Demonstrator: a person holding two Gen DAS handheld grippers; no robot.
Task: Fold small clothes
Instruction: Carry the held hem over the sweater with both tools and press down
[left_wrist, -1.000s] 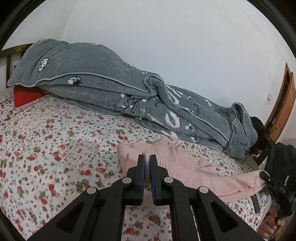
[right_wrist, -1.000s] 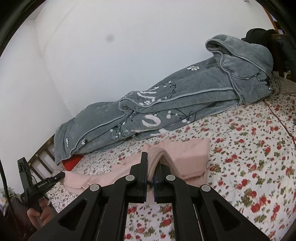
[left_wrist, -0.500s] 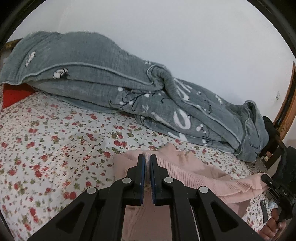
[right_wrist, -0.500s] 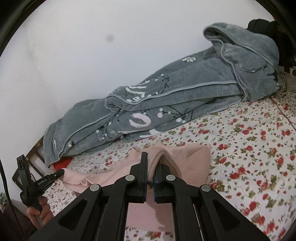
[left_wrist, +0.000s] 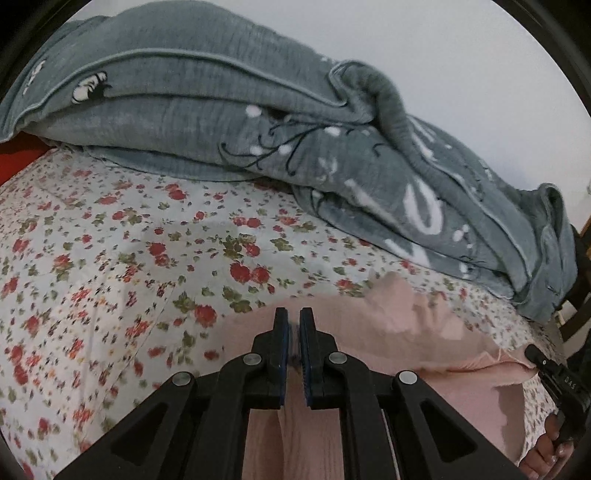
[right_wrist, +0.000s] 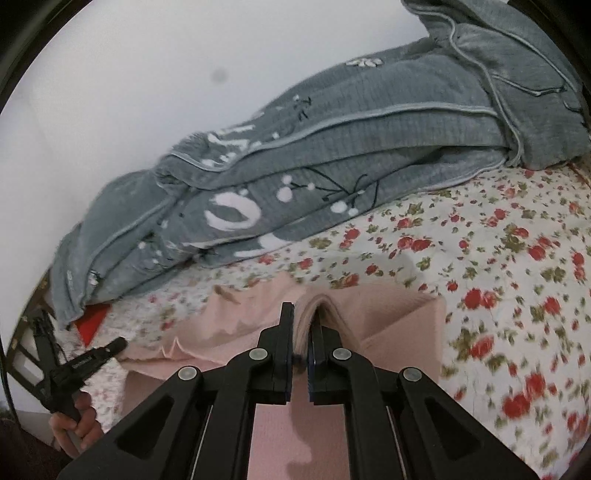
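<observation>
The pink garment (left_wrist: 413, 332) lies on the near part of the bed, spread across the floral sheet (left_wrist: 122, 258) and stretched between the two tools. The left gripper (left_wrist: 291, 321) has its blue-padded fingers (left_wrist: 282, 343) pressed almost together, pinching a fold of the pink knit at the garment's left end. The right gripper (right_wrist: 302, 325) pinches a thicker bunch of the same cloth (right_wrist: 388, 317), a ridge of ribbed fabric rising between its fingers at the garment's right end.

Farther back, a rumpled grey blanket (left_wrist: 229, 122) with white and black flower marks lies along the whole far side of the bed against the white wall (left_wrist: 461, 55), near the garment's far edge but not touching it. A red pillow (left_wrist: 18, 162) shows under the blanket at the far left. A dark wooden chair (left_wrist: 580, 306) stands past the bed's right end. Between the garment and the blanket there is only bare sheet.
</observation>
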